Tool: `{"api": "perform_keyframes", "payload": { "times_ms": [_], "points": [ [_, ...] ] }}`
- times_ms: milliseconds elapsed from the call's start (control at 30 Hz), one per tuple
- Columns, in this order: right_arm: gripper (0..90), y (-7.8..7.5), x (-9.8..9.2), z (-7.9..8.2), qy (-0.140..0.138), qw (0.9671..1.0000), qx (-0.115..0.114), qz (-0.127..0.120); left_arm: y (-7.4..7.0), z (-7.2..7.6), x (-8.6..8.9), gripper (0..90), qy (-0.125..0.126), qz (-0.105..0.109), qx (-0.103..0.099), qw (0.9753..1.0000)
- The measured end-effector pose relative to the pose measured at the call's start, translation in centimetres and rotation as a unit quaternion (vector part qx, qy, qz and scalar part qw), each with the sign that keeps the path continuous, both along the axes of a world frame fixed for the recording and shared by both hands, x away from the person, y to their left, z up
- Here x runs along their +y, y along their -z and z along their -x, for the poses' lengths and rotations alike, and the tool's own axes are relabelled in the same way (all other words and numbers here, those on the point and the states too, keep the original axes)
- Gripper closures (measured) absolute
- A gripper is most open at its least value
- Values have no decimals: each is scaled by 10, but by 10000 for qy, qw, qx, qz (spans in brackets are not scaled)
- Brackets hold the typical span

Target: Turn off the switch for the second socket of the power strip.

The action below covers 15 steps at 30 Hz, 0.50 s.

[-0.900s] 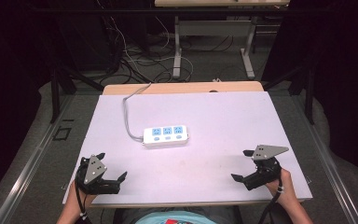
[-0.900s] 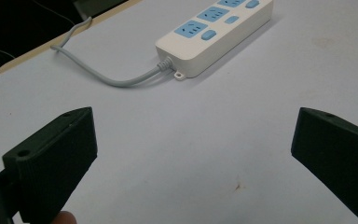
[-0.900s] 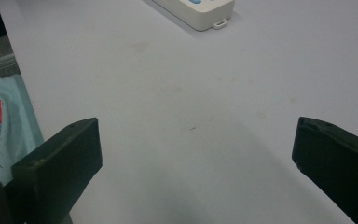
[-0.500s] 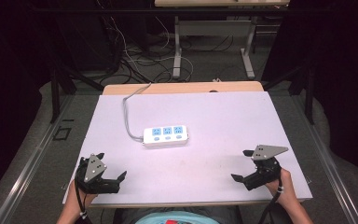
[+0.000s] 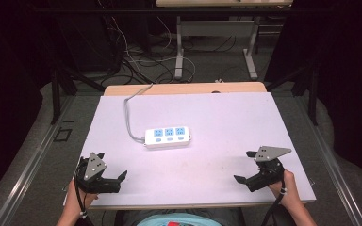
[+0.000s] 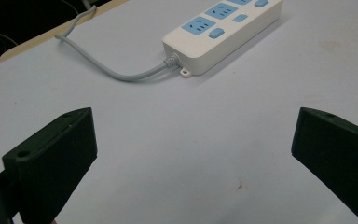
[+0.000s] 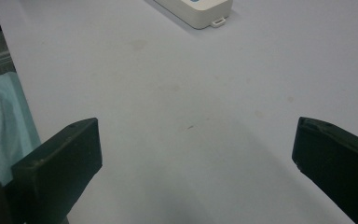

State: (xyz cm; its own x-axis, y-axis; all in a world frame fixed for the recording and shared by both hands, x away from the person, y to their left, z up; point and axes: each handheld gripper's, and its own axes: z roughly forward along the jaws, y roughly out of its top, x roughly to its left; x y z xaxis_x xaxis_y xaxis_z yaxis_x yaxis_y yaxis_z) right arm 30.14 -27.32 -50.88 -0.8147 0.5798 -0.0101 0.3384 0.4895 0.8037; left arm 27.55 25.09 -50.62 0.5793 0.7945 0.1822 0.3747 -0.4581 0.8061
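Resting low near the front edge of the white table (image 5: 226,117), the left gripper (image 5: 111,176) and right gripper (image 5: 245,167) both have jaws spread wide, holding nothing. A white power strip (image 5: 168,137) with blue sockets lies in the middle, well apart from both. Its grey cord (image 6: 116,72) shows up close in the left gripper view; any writing is too small to read
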Motion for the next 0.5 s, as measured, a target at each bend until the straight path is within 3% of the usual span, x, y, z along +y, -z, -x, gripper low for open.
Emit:
{"api": "perform_keyframes", "payload": {
  "times_ms": [500],
  "points": [
    [10,1,1,-1,52,10000,0,28,-5,-8,-3,1,-157,95,-67,9998]
  ]
}}
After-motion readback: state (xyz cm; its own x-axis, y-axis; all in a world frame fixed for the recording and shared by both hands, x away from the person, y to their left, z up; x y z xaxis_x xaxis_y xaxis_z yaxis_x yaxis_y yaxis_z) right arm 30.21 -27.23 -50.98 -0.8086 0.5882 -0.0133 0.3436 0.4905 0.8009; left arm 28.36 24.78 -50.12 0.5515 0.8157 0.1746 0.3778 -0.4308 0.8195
